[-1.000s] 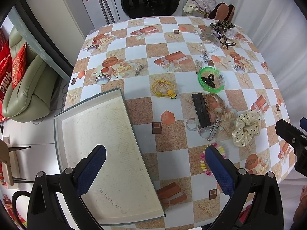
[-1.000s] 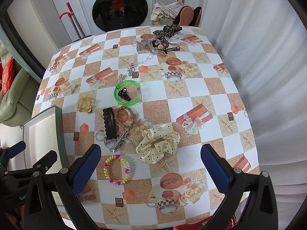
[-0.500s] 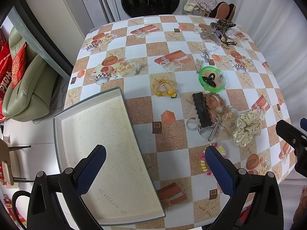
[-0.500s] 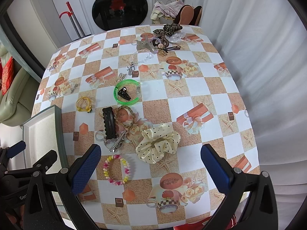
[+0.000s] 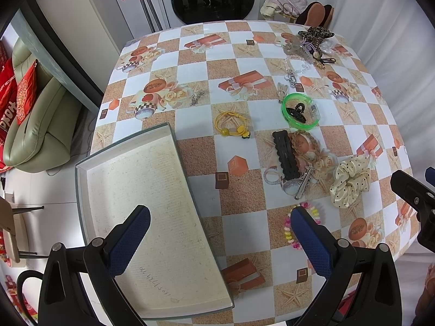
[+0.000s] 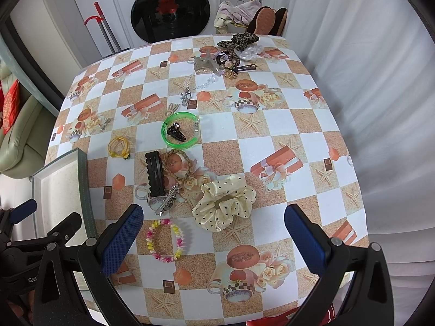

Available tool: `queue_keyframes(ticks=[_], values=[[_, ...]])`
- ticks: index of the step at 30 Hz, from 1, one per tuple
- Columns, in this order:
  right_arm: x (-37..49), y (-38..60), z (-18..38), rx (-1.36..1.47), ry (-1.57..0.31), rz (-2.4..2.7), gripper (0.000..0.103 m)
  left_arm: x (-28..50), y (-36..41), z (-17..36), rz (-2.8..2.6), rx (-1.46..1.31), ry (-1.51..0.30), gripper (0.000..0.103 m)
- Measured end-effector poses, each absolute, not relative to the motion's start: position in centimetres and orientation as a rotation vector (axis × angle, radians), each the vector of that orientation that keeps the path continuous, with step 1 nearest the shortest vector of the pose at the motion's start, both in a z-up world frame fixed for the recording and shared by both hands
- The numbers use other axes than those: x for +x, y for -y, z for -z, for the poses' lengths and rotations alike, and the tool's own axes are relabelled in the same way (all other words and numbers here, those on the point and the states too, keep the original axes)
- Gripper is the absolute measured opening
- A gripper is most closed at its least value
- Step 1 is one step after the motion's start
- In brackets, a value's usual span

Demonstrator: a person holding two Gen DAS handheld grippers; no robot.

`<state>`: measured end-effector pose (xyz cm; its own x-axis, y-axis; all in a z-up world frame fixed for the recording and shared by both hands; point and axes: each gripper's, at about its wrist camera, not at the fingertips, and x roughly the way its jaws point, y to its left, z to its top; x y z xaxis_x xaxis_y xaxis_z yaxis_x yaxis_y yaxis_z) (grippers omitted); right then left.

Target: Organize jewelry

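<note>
Your left claw hangs released above the tray; your right claw gapes wide, empty, over the bench. Between its fingers lie the pastel bead bracelet and cream polka-dot scrunchie.

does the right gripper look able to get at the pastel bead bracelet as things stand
Probably yes. The right gripper hangs open above the table, and the pastel bead bracelet lies flat just ahead by its left finger, with nothing on top. The cream scrunchie sits beside it, apart.
</note>
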<state>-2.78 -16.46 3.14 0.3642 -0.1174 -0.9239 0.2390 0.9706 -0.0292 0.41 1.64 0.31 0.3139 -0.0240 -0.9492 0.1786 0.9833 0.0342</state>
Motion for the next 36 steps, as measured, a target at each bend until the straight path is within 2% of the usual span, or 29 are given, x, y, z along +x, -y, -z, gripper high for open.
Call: queue_keyframes(ticks=[36], values=[[-2.77, 16.46, -2.92, 0.118, -1.179, 0.228, 0.103, 0.55, -1.59, -0.36, 0.135, 0.141, -1.251, 0.103]])
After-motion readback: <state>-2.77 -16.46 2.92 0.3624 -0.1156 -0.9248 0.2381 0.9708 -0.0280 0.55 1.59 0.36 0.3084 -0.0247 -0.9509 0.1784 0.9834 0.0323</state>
